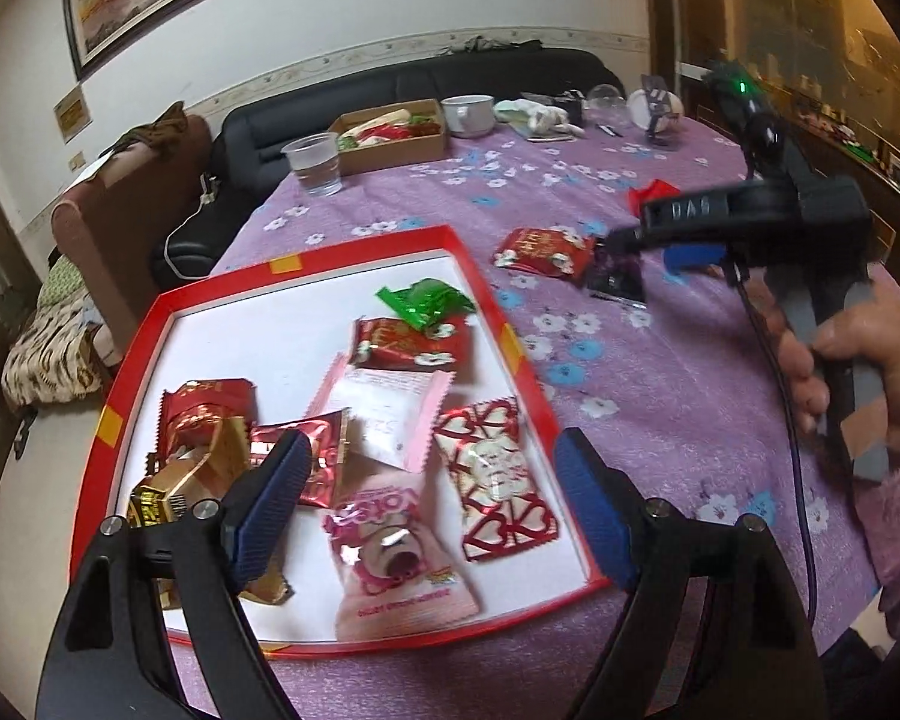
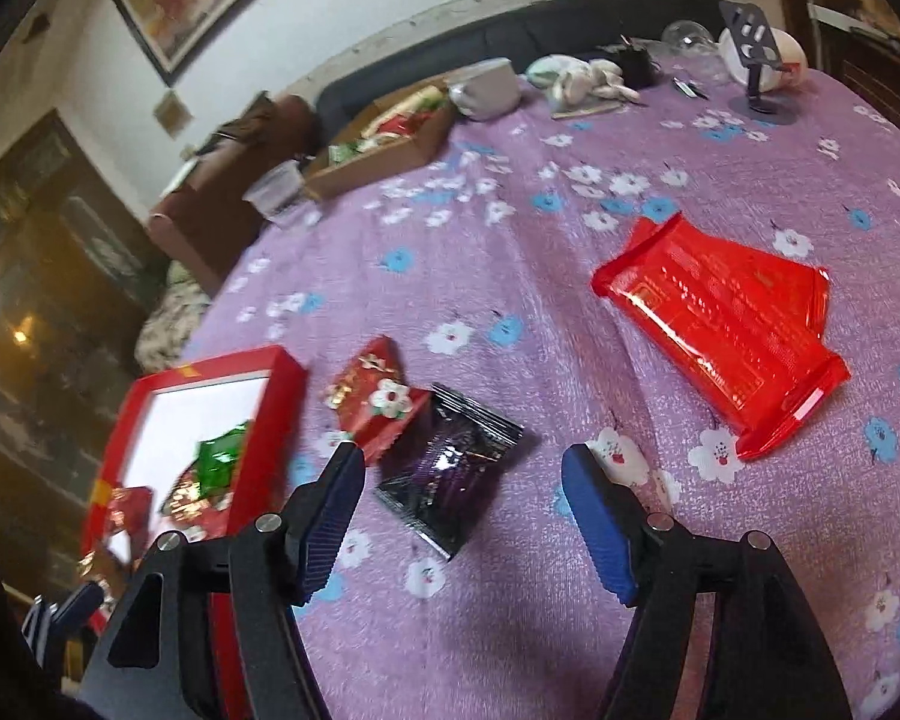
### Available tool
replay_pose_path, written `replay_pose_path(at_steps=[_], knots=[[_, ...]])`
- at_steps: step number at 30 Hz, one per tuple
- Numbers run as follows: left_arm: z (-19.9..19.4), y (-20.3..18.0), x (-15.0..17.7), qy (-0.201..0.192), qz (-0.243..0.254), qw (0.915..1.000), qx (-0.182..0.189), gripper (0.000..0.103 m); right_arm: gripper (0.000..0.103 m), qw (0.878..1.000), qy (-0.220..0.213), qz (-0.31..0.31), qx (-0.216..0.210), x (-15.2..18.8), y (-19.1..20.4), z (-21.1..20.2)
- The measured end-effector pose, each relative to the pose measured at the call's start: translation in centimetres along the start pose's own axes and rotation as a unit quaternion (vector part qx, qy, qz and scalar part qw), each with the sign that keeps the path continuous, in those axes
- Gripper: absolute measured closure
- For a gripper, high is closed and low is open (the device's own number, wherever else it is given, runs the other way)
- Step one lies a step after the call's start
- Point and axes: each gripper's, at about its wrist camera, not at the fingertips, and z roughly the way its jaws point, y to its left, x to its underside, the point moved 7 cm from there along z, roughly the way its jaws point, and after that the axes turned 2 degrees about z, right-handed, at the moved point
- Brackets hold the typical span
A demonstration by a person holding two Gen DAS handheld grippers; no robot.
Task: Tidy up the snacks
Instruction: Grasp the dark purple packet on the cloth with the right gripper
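Over the red-rimmed tray we have our left gripper, its blue fingers spread wide with nothing pinched between them, hanging above a pile of snack packets. Down in that tray we see a pink bear packet, a red-and-white heart packet, a pale pink wrapper, a green foil packet, a red flower packet and some red and gold ones on the left side. Swing across to our right gripper and its fingers are spread too, gripping nothing, poised above a dark purple packet lying flat on the bench's lilac flowered cloth. That purple packet overlaps a small red floral packet just beside the tray's corner. Well apart to the right lies a big bright red packet, on its own. From the left view we catch the hand wrapped round the right gripper's handle, with a fuzzy lilac sleeve behind it. Far back on the bench sit a clear plastic cup, a cardboard box of more snacks and a white mug.
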Motion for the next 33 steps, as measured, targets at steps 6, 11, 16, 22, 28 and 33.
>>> replay_pose_path(at_steps=[6, 11, 16, 22, 28, 33], knots=[[-0.2, 0.7, -0.5, -0.006, -0.014, 0.9999, -0.002, 0.02, 0.058, 0.997, -0.011, -0.037, 0.06, 0.3, 0.6, 1.2], [0.4, 0.2, -0.9, 0.004, -0.01, 0.9999, 0.001, 0.02, 0.057, 0.993, -0.022, -0.079, 0.083, 0.0, 1.2, 1.9], [0.8, -1.0, -1.4, 0.011, -0.002, 0.9999, 0.004, 0.02, 0.061, 0.995, -0.03, -0.071, 0.059, -0.5, 0.4, 1.9], [1.5, -2.1, -2.9, 0.022, 0.0, 0.9997, 0.011, 0.02, 0.079, 0.996, -0.028, -0.064, 0.06, -1.1, -1.7, 1.2], [3.4, -3.7, -6.8, 0.03, -0.02, 0.9986, 0.038, 0.02, 0.08, 0.997, -0.029, -0.032, 0.062, -1.8, -6.8, -0.6], [7.3, -6.1, -10.0, 0.057, -0.04, 0.997, 0.034, 0.02, 0.08, 0.999, -0.033, 0.008, 0.042, -2.2, -9.7, -1.7]])
